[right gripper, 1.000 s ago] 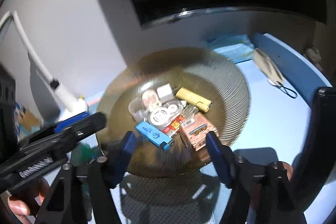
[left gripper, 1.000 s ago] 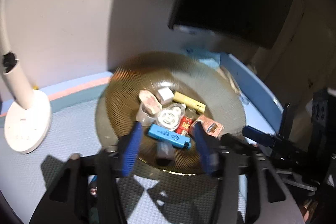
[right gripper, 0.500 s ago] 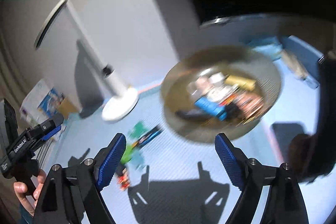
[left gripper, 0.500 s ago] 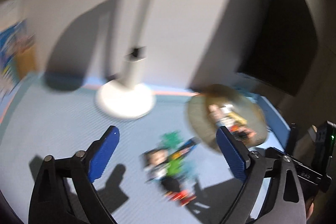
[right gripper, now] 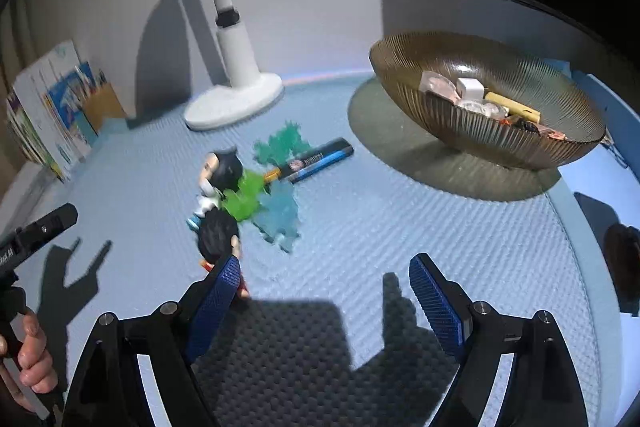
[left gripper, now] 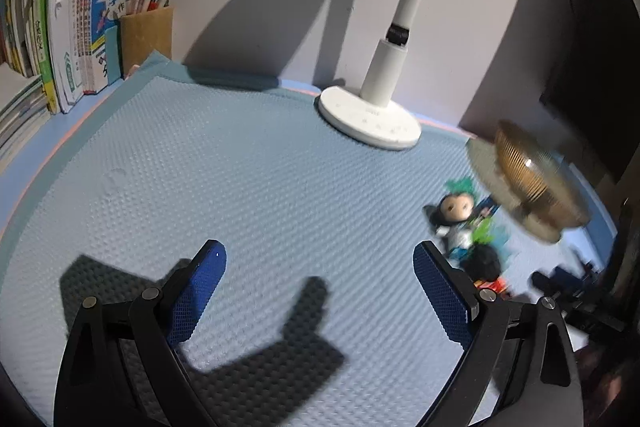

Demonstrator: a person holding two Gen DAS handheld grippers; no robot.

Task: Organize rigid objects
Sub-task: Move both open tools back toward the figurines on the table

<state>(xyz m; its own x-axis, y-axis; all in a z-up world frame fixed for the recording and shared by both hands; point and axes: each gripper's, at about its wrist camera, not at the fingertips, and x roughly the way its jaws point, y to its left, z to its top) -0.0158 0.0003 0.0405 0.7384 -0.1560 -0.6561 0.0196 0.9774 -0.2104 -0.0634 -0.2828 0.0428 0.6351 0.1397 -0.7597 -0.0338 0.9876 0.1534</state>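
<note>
Blue dimpled matting (left gripper: 256, 163) covers the counter, with a pale wall behind. From the left wrist, the left hand-held gripper (left gripper: 316, 291) tilts down over bare mat, its blue pads spread wide with nothing between them. Books (left gripper: 60, 27) and a brown pen holder (left gripper: 146, 39) stand at ten o'clock, the white lamp base (left gripper: 368, 119) at one o'clock. A ribbed amber bowl (left gripper: 528, 183) sits at three o'clock, blurred, its contents hidden from here. Just beside it lies a small doll (left gripper: 456, 211) among other toys.

From the right wrist, the right hand-held gripper (right gripper: 322, 287) also angles down, wide open and empty, its left pad just in front of a dark-haired figure (right gripper: 218, 235). At twelve o'clock lie the doll (right gripper: 220, 171), green and teal pieces (right gripper: 276, 207) and a dark blue marker (right gripper: 320, 161). This view shows inside the bowl (right gripper: 480, 131) at two o'clock: small items piled together. At eight o'clock a person's hand (right gripper: 28, 359) grips the other handle.
</note>
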